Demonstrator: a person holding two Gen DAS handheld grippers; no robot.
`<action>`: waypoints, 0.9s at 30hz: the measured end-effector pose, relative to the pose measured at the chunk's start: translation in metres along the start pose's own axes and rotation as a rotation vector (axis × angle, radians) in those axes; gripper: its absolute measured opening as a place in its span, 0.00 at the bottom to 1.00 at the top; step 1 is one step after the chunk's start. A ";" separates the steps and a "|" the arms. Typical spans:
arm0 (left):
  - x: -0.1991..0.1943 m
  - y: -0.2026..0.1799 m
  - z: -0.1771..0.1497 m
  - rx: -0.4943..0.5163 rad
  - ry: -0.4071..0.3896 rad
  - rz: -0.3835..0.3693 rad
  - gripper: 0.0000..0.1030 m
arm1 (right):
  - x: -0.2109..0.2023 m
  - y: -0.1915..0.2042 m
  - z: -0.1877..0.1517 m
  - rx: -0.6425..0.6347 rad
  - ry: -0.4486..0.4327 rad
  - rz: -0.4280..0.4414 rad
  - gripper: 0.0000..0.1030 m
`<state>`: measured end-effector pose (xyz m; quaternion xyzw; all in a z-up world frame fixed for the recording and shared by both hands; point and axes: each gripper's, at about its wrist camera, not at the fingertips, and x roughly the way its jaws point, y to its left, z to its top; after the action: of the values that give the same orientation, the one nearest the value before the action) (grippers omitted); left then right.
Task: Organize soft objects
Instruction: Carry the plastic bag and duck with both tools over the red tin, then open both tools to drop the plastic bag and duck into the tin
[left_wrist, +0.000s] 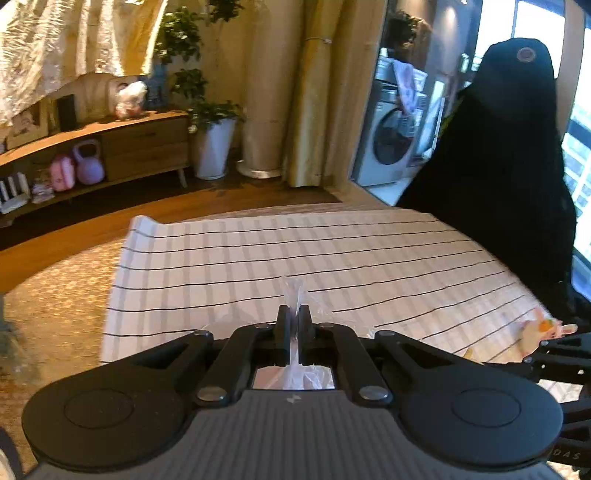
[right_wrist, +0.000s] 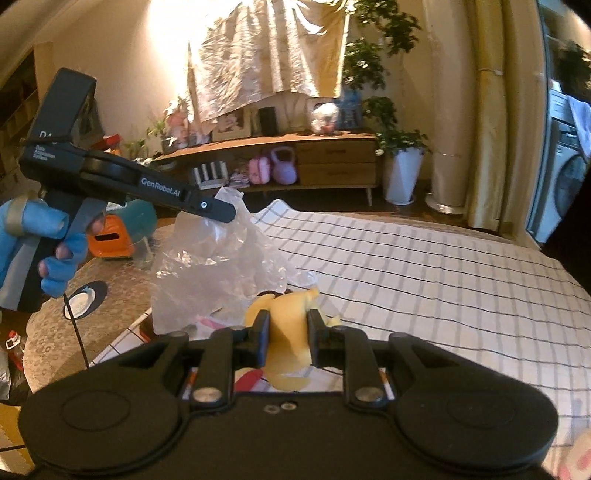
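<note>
On the left, the left gripper (left_wrist: 294, 314) had its jaws pinched tight on a fold of clear plastic bag (right_wrist: 218, 266), which hung crumpled from the tips above the left edge of the spread cloth. A blue-gloved hand (right_wrist: 44, 240) held that tool by its handle. To the right of the bag, the right gripper (right_wrist: 288, 328) stood part-closed around a yellow soft toy (right_wrist: 286, 339), its pads pressing the plush on either side — the toy sat just beside the bag's lower folds.

The step in hand looked like bagging: one tool holding the bag up, the other carrying the toy toward it. The next move would call for finding the bag's mouth, which could not be made out here, and feeding the toy in without the thin film collapsing.

Beneath both lay a white checked cloth (right_wrist: 424, 280) over a patterned rug (left_wrist: 55, 295). Behind stood a low wooden sideboard (right_wrist: 295, 158), a potted plant (right_wrist: 400, 173), pale curtains and — at far right — a washing machine (left_wrist: 388, 144).
</note>
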<state>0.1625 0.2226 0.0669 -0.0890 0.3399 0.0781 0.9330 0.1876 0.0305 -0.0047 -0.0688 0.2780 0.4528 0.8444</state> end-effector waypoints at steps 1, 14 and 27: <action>0.001 0.006 -0.002 0.003 0.000 0.014 0.03 | 0.006 0.005 0.002 -0.005 0.004 0.005 0.19; 0.058 0.075 -0.027 -0.059 0.046 0.159 0.03 | 0.085 0.057 0.009 -0.070 0.088 0.039 0.19; 0.108 0.085 -0.044 -0.094 0.133 0.138 0.03 | 0.157 0.052 0.011 0.002 0.190 -0.001 0.20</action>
<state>0.1991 0.3043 -0.0457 -0.1139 0.4021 0.1521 0.8956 0.2191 0.1786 -0.0723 -0.1108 0.3571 0.4437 0.8145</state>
